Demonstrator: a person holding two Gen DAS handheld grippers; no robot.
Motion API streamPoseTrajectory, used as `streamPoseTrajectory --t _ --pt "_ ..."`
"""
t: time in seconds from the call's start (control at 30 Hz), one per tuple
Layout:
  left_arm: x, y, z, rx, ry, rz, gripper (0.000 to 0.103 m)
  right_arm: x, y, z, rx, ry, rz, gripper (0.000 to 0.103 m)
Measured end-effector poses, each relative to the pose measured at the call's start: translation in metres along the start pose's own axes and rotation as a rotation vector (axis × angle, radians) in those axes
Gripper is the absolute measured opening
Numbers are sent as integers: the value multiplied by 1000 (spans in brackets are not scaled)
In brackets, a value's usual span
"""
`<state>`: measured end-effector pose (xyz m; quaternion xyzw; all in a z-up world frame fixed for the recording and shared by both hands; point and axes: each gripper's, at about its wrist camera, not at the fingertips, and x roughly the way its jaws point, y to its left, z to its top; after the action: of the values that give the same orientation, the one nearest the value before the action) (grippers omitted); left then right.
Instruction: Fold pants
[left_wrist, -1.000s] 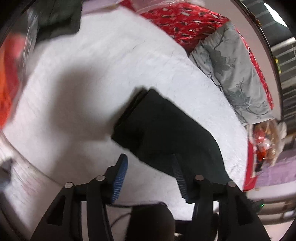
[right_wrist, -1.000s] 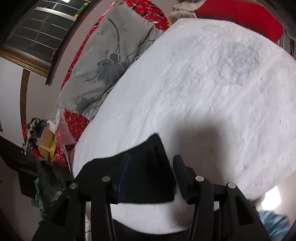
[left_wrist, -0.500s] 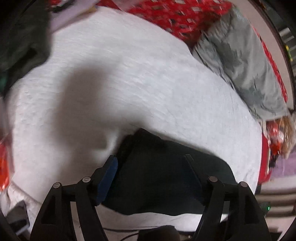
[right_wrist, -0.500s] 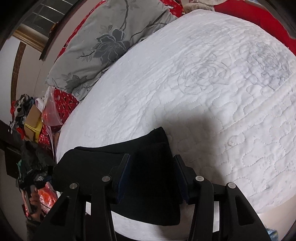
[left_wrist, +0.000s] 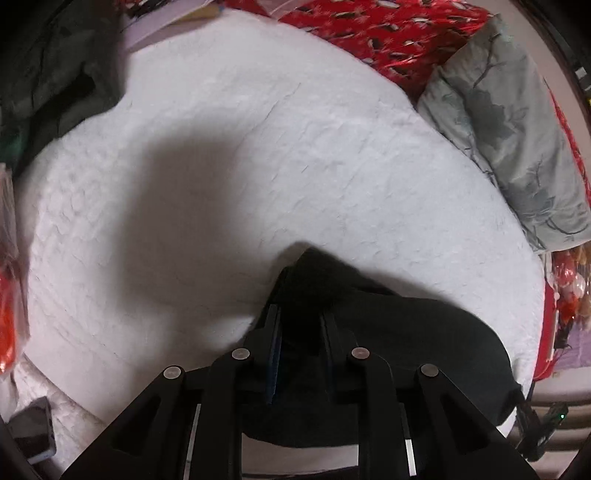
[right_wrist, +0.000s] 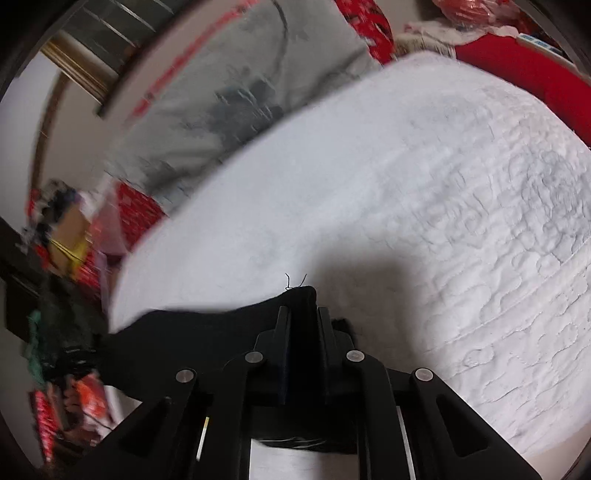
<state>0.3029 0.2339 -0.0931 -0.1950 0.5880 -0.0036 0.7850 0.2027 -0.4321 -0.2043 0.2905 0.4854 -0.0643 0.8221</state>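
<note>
Half a second ago both sets of our fingers stood wide apart over the cloth; now our left gripper (left_wrist: 298, 314) has closed its jaws onto a bunched corner of the black pants (left_wrist: 417, 332), and our right gripper (right_wrist: 303, 314) has likewise clamped onto another corner of them, where a loose thread sticks up past the fingertips. The pants lie at the near edge of the white quilted bedcover (left_wrist: 295, 147), spreading out to the right of our left gripper. The grey floral pillow (left_wrist: 517, 122) sits beyond, and the right wrist view has gone blurred.
</note>
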Motion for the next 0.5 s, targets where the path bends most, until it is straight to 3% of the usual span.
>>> streamPoseTrajectory --t 0.1,0.2,0.27,0.5 --pt "-1 -1 3 -19 8 -22 24 10 -11 -8 41 28 -36 17" --pt "-5 9 10 -48 36 -29 37 2 -18 -8 85 20 -6 22" --pt "-19 16 11 -100 18 -72 50 -8 -23 -12 102 22 17 26" --pt "-67 44 -28 -213 -76 -165 59 -38 -27 -36 154 21 123 31"
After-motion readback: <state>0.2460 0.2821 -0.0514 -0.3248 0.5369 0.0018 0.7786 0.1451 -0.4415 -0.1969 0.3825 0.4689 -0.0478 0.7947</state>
